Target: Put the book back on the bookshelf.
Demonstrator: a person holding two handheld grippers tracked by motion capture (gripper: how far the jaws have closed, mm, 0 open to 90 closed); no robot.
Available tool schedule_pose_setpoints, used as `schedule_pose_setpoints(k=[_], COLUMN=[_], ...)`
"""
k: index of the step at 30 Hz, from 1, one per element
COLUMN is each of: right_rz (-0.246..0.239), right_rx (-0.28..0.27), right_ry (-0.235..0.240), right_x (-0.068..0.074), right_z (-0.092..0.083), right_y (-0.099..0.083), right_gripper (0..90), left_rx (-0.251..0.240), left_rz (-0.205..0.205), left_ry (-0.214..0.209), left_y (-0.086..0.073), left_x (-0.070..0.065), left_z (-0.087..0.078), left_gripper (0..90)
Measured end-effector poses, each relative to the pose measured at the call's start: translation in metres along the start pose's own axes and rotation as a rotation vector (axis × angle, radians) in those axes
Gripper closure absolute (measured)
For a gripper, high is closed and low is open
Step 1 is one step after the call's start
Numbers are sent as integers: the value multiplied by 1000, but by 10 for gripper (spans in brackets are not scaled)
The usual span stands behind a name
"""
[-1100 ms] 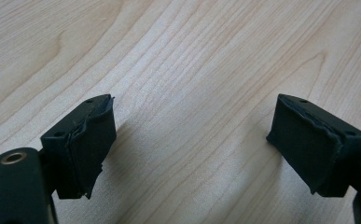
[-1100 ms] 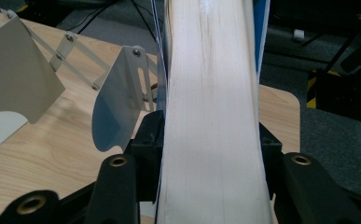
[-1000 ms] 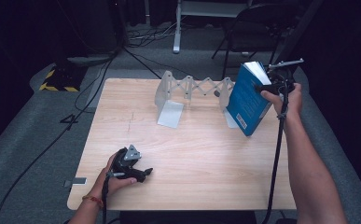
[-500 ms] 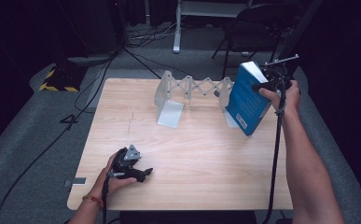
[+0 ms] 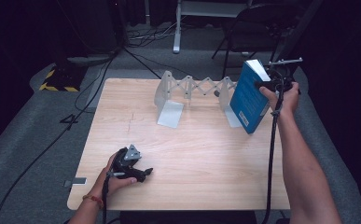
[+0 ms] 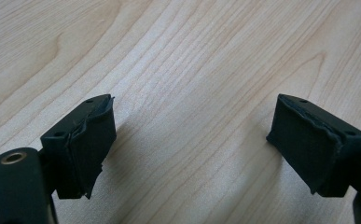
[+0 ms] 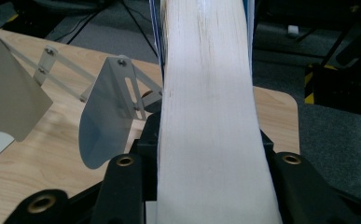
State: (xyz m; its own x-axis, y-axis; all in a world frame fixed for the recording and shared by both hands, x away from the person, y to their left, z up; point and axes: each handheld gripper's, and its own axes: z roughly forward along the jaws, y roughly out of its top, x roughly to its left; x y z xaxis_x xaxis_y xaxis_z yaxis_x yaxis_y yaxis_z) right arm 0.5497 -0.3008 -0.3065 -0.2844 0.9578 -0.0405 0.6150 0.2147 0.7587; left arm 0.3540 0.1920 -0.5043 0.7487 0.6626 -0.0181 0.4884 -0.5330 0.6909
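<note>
The book [image 5: 249, 97] stands tilted at the table's [image 5: 201, 158] two o'clock edge, beside the metal rack [image 5: 192, 91], where we see our right gripper [image 5: 275, 85], jaws just closing, clamped on it. Our left gripper [image 5: 130, 167] rests at seven o'clock, jaws apart.

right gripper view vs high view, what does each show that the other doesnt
The right gripper view alone shows the cream page edges of the blue-covered book, pressed between its own black tongs, and a screw and slot on the near plate.

The high view alone shows the blue cover, the left tongs lying open near the table's front edge, and both forearms.

Both share the book, the grey metal expanding bookend rack and the light wooden table.
</note>
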Motion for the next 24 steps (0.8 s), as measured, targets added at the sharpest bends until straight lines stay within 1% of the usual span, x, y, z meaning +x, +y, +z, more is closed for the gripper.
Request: schedule_pose_setpoints(k=[2, 3, 4, 6, 8, 11, 13, 17, 20, 24], right_rz=[-1, 1, -7, -6, -11, 2, 3, -25, -22, -28], right_rx=[2, -10, -9, -12, -19, -24, -24, -6, -5, -2], right_ry=[4, 0, 3, -2, 6, 18, 19, 27, 25, 40], right_x=[0, 0, 0, 2, 3, 1, 1, 0, 0, -1], right_z=[1, 2, 2, 3, 5, 7, 6, 5, 4, 1], right_y=[1, 2, 3, 3, 3, 1, 1, 1, 1, 1], right_gripper=[614, 614, 614, 613, 612, 609, 608, 599, 590, 567], left_rx=[0, 0, 0, 0, 0, 0, 0, 0, 2, 2], left_rz=[0, 1, 1, 0, 0, 1, 4, 5, 5, 5], left_ry=[0, 0, 0, 0, 0, 1, 3, 3, 4, 4], left_y=[0, 0, 0, 0, 0, 0, 0, 0, 0, 0], left_x=[0, 0, 0, 0, 0, 0, 0, 0, 0, 0], left_z=[0, 0, 0, 0, 0, 0, 0, 0, 0, 0], left_gripper=[147, 147, 147, 147, 147, 147, 148, 148, 149, 149])
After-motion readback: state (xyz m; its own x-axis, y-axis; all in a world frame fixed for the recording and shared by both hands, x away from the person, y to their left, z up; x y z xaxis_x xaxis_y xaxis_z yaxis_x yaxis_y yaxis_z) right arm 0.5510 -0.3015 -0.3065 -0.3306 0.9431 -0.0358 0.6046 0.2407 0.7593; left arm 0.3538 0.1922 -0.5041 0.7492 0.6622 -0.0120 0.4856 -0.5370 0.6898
